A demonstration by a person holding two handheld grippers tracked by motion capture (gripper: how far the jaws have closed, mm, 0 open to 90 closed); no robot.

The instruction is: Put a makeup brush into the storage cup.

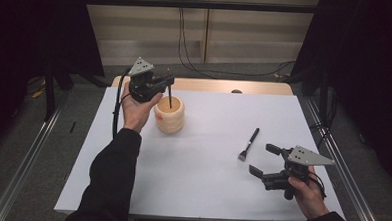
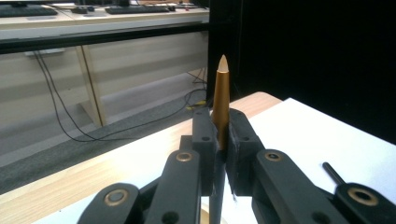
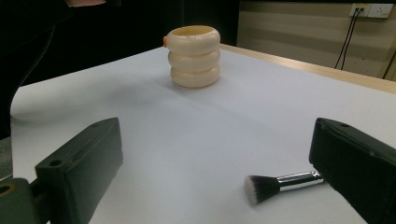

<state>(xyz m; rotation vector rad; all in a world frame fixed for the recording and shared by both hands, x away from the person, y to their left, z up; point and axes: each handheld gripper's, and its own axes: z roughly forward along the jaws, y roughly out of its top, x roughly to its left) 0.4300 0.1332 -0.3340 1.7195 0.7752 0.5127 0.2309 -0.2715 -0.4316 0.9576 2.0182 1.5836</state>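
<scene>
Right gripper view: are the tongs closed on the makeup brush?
No. The right tongs stand wide open, and the makeup brush lies on the white table between them, bristles free of both.

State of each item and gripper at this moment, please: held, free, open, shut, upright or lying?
left gripper: shut on the gold-tipped brush, above the holder.
gold-tipped brush: held upright, lower end over the holder's mouth.
cream holder: upright on the table.
flat brush: lying free on the table.
right gripper: open, holding nothing.
</scene>
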